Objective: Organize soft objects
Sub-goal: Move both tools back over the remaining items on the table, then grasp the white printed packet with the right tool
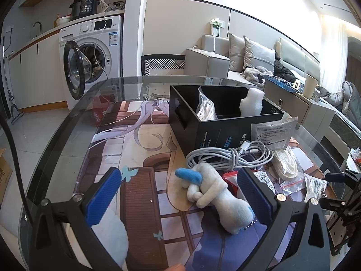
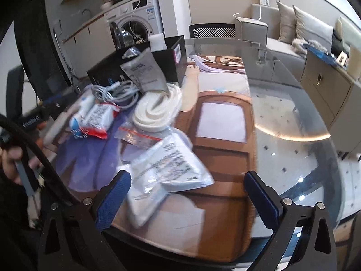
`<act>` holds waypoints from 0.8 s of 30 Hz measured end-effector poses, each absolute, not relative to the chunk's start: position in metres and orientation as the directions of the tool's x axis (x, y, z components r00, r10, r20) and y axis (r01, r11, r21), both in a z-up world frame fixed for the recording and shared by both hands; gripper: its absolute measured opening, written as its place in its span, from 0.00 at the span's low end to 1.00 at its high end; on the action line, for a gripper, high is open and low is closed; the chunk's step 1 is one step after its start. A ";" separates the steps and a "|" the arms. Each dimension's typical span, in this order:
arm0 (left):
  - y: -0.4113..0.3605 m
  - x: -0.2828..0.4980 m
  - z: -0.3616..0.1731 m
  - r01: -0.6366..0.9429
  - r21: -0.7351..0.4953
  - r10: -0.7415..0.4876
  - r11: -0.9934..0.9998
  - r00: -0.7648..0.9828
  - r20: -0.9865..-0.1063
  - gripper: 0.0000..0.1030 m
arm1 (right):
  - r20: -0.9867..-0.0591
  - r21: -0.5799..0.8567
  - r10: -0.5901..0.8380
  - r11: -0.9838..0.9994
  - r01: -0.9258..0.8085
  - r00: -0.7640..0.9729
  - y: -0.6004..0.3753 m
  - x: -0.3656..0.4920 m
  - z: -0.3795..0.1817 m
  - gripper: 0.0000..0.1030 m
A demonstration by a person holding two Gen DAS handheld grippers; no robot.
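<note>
Now the left gripper [image 1: 178, 199] hangs wide open around the plush [image 1: 216, 192] on the tabletop [image 1: 67, 135], seemingly lining up a grab. Next it should close, then lift toward the box [image 1: 203, 126]; the right gripper [image 2: 186, 198] gapes empty over a packet [image 2: 173, 164].

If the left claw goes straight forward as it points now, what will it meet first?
Probably the plush toy: it lies between the open left claw, close to its right finger. The cable bundle and black box come after, though depth is unclear.
</note>
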State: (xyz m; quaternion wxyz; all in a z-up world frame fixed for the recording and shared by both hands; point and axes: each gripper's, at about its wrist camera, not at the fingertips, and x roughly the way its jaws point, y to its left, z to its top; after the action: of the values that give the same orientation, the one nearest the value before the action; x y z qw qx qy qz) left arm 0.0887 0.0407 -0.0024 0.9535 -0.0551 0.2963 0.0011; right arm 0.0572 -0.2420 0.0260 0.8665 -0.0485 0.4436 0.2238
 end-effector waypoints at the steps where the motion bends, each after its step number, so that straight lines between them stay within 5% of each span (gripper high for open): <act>1: 0.040 0.089 -0.003 -0.034 -0.103 -0.030 0.994 0.824 -0.566 1.00 | -0.791 0.115 0.348 0.893 -0.436 0.504 -0.240 0.055 0.027 0.98; 6: 0.040 0.090 -0.003 -0.034 -0.105 -0.032 0.994 0.824 -0.566 1.00 | -0.800 0.126 0.341 0.900 -0.417 0.494 -0.238 0.044 0.031 0.86; 15: 0.040 0.090 -0.003 -0.034 -0.105 -0.031 0.994 0.824 -0.566 1.00 | -0.796 0.121 0.285 0.939 -0.321 0.534 -0.214 0.048 0.030 0.86; 24: 0.040 0.090 -0.004 -0.032 -0.106 -0.034 0.994 0.823 -0.568 1.00 | -0.779 -0.046 0.182 0.938 -0.344 0.599 -0.183 0.044 0.021 0.84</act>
State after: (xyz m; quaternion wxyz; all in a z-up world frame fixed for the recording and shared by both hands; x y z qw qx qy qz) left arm 0.0898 0.0398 -0.0037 0.9530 -0.0553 0.2979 -0.0003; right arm 0.0444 -0.1834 0.0211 0.8891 -0.0961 0.4223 0.1480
